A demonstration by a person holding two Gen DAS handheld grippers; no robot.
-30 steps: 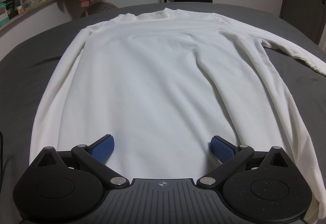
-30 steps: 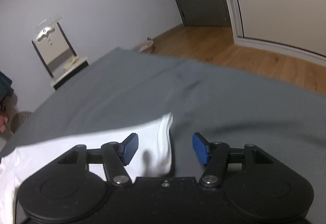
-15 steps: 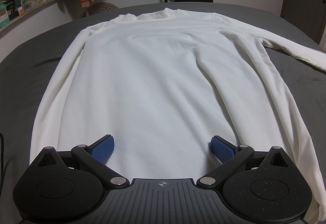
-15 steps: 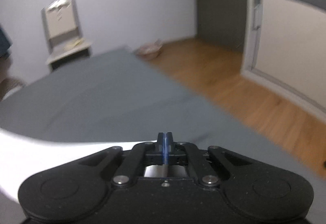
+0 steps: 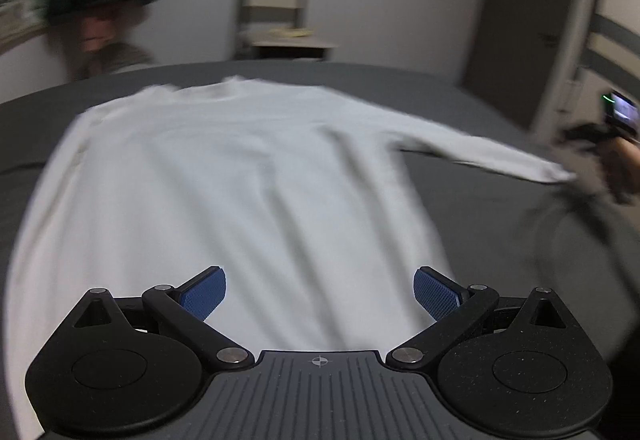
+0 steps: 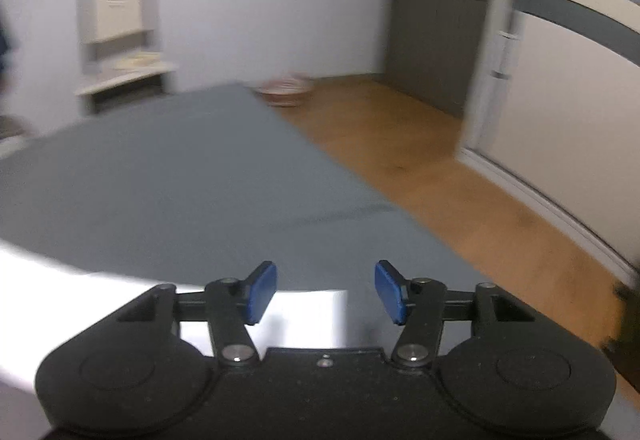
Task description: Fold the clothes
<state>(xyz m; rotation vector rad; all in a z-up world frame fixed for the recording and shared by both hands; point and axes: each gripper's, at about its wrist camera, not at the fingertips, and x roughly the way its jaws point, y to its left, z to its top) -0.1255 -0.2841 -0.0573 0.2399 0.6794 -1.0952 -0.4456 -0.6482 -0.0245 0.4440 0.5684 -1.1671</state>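
Left wrist view: a white long-sleeved top point(image 5: 240, 175) lies flat on a bed with a grey cover point(image 5: 480, 232), filling the centre of the frame, with its neckline toward the upper centre and its hem at the lower edge. The picture is blurred by motion. One sleeve point(image 5: 480, 149) extends straight out toward the right edge of the frame; its cuff ends close to the right tool point(image 5: 592, 143), which appears there as a dark blurred shape held by a hand point(image 5: 622, 167). Whether cuff and tool touch cannot be told from this view.

The left tool point(image 5: 320, 294) is at the lower centre of the frame, over the hem area of the top. Its blue pads point(image 5: 202, 296) stand wide apart, with white fabric visible between them and nothing gripped.

Right wrist view: the right tool point(image 6: 326, 292) is at the lower centre. Its two fingers are apart and nothing is clamped between them. White fabric point(image 6: 304, 316) lies below and behind the pads, running off toward the lower left of the frame; the grey bed cover point(image 6: 180, 183) fills the middle.

Surroundings: a wooden floor point(image 6: 440, 167) occupies the right of this view. A pale chair point(image 5: 276, 11) stands against the wall at the upper centre of the left wrist view.
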